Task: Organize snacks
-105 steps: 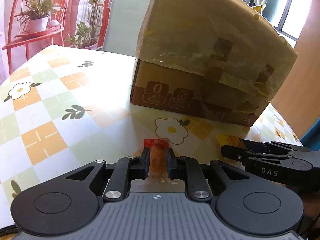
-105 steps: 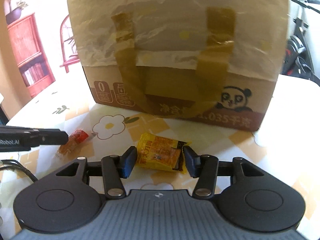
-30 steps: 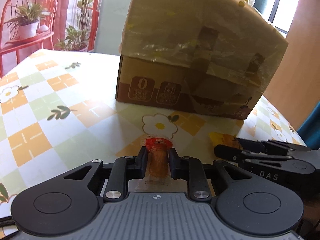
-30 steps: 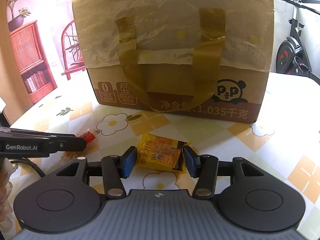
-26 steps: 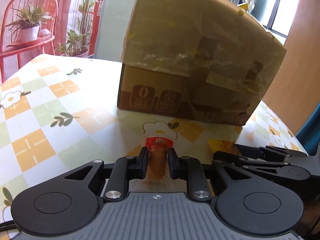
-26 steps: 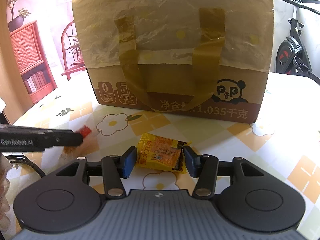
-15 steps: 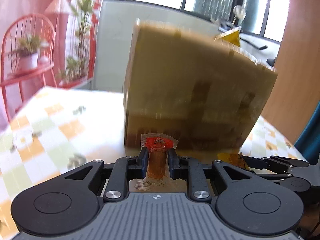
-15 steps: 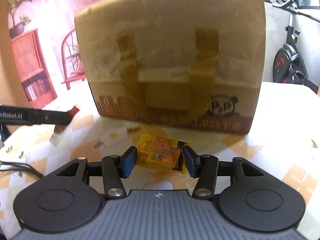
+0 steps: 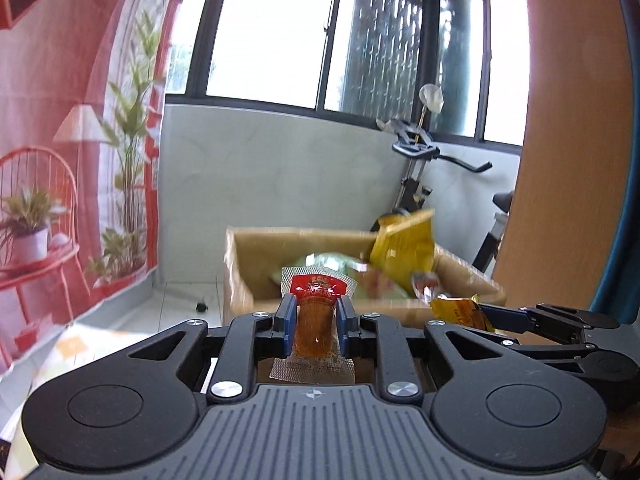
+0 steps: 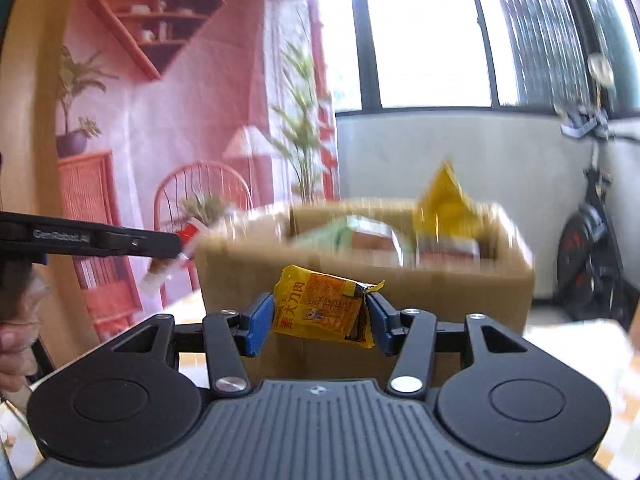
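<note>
Left gripper (image 9: 314,320) clenches a red sausage packet (image 9: 316,312), right gripper (image 10: 320,316) a yellow snack packet (image 10: 320,304), both above the open cardboard box (image 10: 360,280); barred windows (image 9: 376,40) and exercise bike (image 9: 420,184) behind.

Left tongs (image 10: 176,245) arm: "GenRobot.AI"; yellow packet (image 10: 320,306): "素大刀肉"

Box (image 10: 360,272) w/ contents motion-blurred in right view; left hand (image 10: 16,320) cut off by edge.

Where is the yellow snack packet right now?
The yellow snack packet is clamped in the right gripper, in the air in front of the open cardboard box.
</note>
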A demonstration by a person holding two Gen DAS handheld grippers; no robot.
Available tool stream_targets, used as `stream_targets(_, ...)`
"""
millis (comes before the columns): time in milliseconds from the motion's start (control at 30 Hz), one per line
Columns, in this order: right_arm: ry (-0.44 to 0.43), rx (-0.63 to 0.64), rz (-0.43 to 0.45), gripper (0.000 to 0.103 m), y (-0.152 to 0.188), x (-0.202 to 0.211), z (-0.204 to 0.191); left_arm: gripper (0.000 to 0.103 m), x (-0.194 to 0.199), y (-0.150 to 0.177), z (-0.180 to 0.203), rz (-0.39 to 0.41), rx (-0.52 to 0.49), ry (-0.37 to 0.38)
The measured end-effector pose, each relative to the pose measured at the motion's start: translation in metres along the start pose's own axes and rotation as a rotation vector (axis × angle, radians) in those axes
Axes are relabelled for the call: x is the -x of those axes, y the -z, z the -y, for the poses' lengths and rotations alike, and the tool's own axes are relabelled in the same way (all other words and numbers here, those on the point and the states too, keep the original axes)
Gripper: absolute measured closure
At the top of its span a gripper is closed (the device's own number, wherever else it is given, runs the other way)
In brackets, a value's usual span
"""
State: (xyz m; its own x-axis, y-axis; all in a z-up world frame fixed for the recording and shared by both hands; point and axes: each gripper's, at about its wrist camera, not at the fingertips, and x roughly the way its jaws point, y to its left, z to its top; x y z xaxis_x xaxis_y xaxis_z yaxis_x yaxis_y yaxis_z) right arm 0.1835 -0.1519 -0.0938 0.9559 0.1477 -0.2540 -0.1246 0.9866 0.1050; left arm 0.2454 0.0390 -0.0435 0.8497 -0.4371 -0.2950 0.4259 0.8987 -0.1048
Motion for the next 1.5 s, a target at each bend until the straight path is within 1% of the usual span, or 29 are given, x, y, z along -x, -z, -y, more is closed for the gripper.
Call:
stream_targets(100,0.001,0.018,0.026,0.050,-0.022,-0.010,0.003,0.081,-0.017,-0.017,0.004,0.004,0.007,0.009)
stream_targets(167,0.019,0.020,0.024,0.050,-0.035,-0.019,0.006,0.081,-0.028,-0.025,0.003,0.000,0.006,0.006)
stream_targets(233,0.042,0.003,0.002,0.050,-0.047,-0.029,0.013,0.081,-0.041,-0.032,0.002,-0.014,0.013,0.011)
stream_targets(367,0.062,-0.067,-0.054,0.050,-0.062,-0.052,0.032,0.080,-0.063,-0.038,-0.002,-0.041,0.016,-0.017)
stream_targets(533,0.083,-0.107,-0.141,0.049,-0.066,-0.078,0.046,0.080,-0.085,-0.038,-0.008,-0.094,-0.002,-0.037)
stream_targets(567,0.091,-0.115,-0.155,0.048,-0.066,-0.082,0.048,0.077,-0.086,-0.038,-0.011,-0.105,-0.003,-0.043)
stream_targets(600,0.095,-0.122,-0.171,0.046,-0.065,-0.085,0.050,0.065,-0.086,-0.037,-0.012,-0.113,0.001,-0.047)
stream_targets(633,0.100,-0.129,-0.186,0.046,-0.065,-0.088,0.051,0.057,-0.084,-0.037,-0.016,-0.114,0.007,-0.048)
stream_targets(667,0.108,-0.135,-0.191,0.046,-0.065,-0.088,0.052,0.044,-0.080,-0.036,-0.018,-0.109,0.010,-0.045)
stream_targets(700,0.112,-0.137,-0.188,0.045,-0.064,-0.085,0.053,0.037,-0.076,-0.036,-0.019,-0.102,0.008,-0.040)
stream_targets(733,0.110,-0.137,-0.186,0.043,-0.065,-0.082,0.054,0.035,-0.073,-0.037,-0.019,-0.099,0.001,-0.040)
stream_targets(833,0.132,-0.127,-0.184,0.037,-0.068,-0.074,0.055,0.024,-0.066,-0.041,-0.018,-0.104,-0.020,-0.049)
stream_targets(900,0.149,-0.131,-0.178,0.035,-0.073,-0.068,0.058,0.010,-0.059,-0.045,-0.016,-0.095,-0.030,-0.054)
stream_targets(933,0.156,-0.139,-0.173,0.031,-0.076,-0.064,0.059,0.008,-0.055,-0.048,-0.015,-0.088,-0.036,-0.051)
stream_targets(967,0.162,-0.149,-0.165,0.028,-0.079,-0.059,0.060,0.008,-0.051,-0.050,-0.013,-0.079,-0.041,-0.048)
stream_targets(1033,0.168,-0.167,-0.144,0.019,-0.087,-0.048,0.062,0.007,-0.041,-0.054,-0.008,-0.065,-0.048,-0.054)
stream_targets(1100,0.166,-0.172,-0.128,0.014,-0.095,-0.037,0.062,0.007,-0.032,-0.058,-0.001,-0.062,-0.055,-0.068)
stream_targets(1233,0.173,-0.149,-0.099,0.000,-0.109,-0.013,0.052,0.005,-0.009,-0.061,0.008,-0.042,-0.079,-0.081)
stream_targets(1333,0.172,-0.125,-0.041,0.000,-0.115,0.009,0.042,0.005,0.007,-0.062,0.016,-0.035,-0.084,-0.106)
stream_targets(1433,0.165,-0.129,-0.038,0.000,-0.119,0.025,0.034,0.005,0.020,-0.063,0.023,-0.039,-0.085,-0.130)
stream_targets(1500,0.157,-0.131,-0.034,0.000,-0.122,0.035,0.029,0.005,0.034,-0.062,0.027,-0.012,-0.092,-0.142)
